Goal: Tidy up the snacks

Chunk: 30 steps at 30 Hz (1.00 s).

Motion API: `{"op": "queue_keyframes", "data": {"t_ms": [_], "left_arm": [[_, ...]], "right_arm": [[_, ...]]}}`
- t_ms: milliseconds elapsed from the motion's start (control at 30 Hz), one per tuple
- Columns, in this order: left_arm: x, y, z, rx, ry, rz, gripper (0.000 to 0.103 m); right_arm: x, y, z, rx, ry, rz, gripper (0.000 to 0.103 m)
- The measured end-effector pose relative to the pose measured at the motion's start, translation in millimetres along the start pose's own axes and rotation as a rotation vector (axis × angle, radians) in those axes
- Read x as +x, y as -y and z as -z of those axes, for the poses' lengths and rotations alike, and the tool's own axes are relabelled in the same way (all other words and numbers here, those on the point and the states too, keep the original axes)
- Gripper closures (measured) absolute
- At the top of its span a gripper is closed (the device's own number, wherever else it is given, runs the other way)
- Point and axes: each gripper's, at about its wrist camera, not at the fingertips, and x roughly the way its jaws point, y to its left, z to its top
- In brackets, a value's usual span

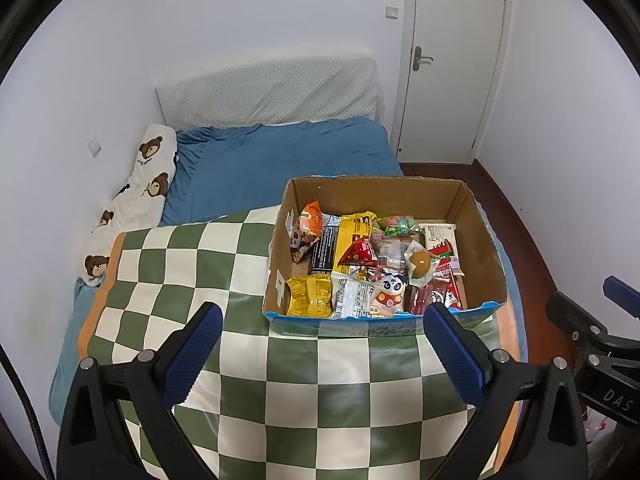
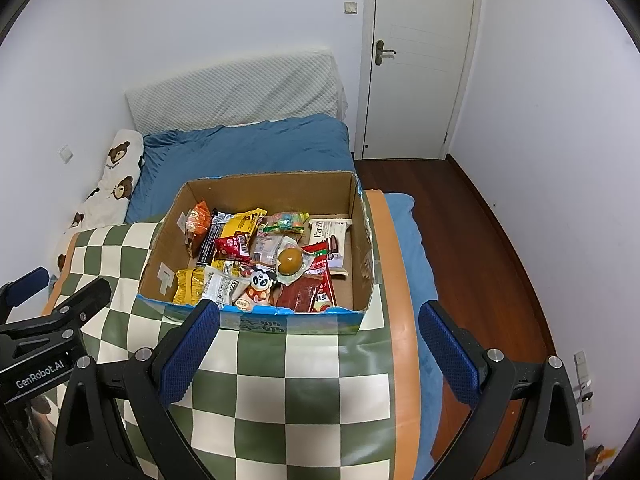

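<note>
Two grippers are hovering low over a checkered cloth [image 1: 280,380], side by side. Nearest the lens, the left gripper [image 1: 322,352] is holding its blue pads wide apart with nothing between them, and the right gripper [image 2: 318,350] is doing the same just to its right, fingers spread and empty. Beyond the fingertips, a box [image 2: 362,248] is sitting on the cloth's far right part, its top open. Snacks [image 1: 368,264] are lying piled inside it: a yellow pack [image 1: 310,296] at the near left, a panda pack [image 1: 388,292] beside it, a red pack [image 1: 434,294] at the near right, a round brown sweet [image 1: 419,259] on top, an orange bag [image 1: 310,220] toward the far left. Behind the box, a blue bed [image 1: 272,164] is stretching toward a white headboard [image 1: 272,94], with a bear pillow [image 1: 140,184] lying along the left wall. Farthest off, a white door [image 2: 420,60] is standing shut.
</note>
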Motion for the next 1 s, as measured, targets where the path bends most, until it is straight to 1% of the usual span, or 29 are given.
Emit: {"op": "queue_keyframes", "data": {"t_ms": [767, 1000], "left_arm": [[-5, 0, 1, -0.001, 0.007, -0.006, 0.000], [-15, 2, -1, 0.004, 0.019, -0.007, 0.000]], "right_arm": [[-8, 3, -2, 0.005, 0.009, 0.000, 0.001], [-10, 4, -2, 0.007, 0.011, -0.001, 0.001]]}}
